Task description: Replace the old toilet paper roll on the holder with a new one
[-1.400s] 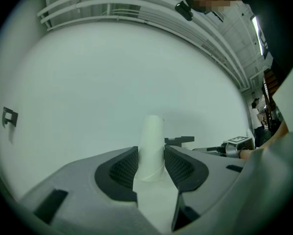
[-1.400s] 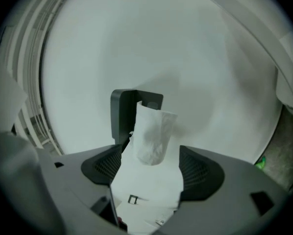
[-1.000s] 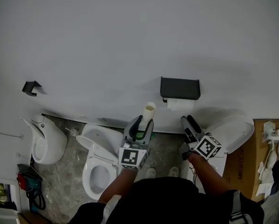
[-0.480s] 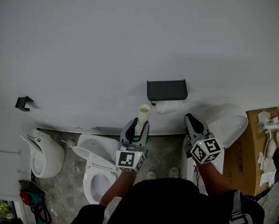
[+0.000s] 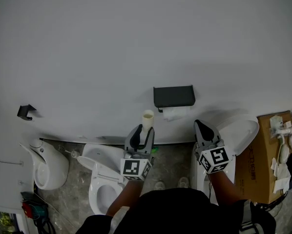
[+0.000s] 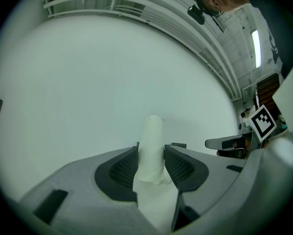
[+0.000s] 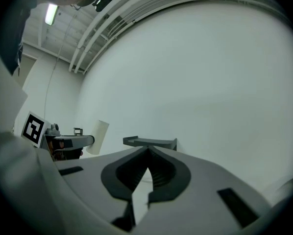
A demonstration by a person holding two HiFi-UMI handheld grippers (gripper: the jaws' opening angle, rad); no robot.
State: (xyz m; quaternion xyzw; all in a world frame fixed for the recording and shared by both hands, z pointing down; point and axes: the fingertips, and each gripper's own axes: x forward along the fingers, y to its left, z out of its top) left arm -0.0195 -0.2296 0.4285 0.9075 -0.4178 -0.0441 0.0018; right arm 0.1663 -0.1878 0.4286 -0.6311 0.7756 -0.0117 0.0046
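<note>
A black paper holder [image 5: 174, 96] is fixed to the white wall, with a white roll [image 5: 174, 112] hanging under it. My left gripper [image 5: 141, 133] is below and left of the holder, shut on a cream cardboard tube [image 5: 147, 119] that stands up out of its jaws. In the left gripper view the tube [image 6: 152, 136] sits pinched between the pads. My right gripper [image 5: 200, 126] is below and right of the holder. Its jaws have just been closing and now meet with nothing between them [image 7: 147, 152]. From the right gripper view the holder [image 7: 151, 142] lies straight ahead.
A white toilet [image 5: 103, 177] with its seat down stands below the left gripper. A second white fixture [image 5: 49, 162] is at the far left. A white lid [image 5: 241, 132] and a cardboard box [image 5: 263, 155] of scraps are at the right. A black hook [image 5: 26, 112] is on the wall.
The right gripper has risen, rolled and shut its jaws, so its marker cube now faces the camera. The left gripper and its tube have hardly moved.
</note>
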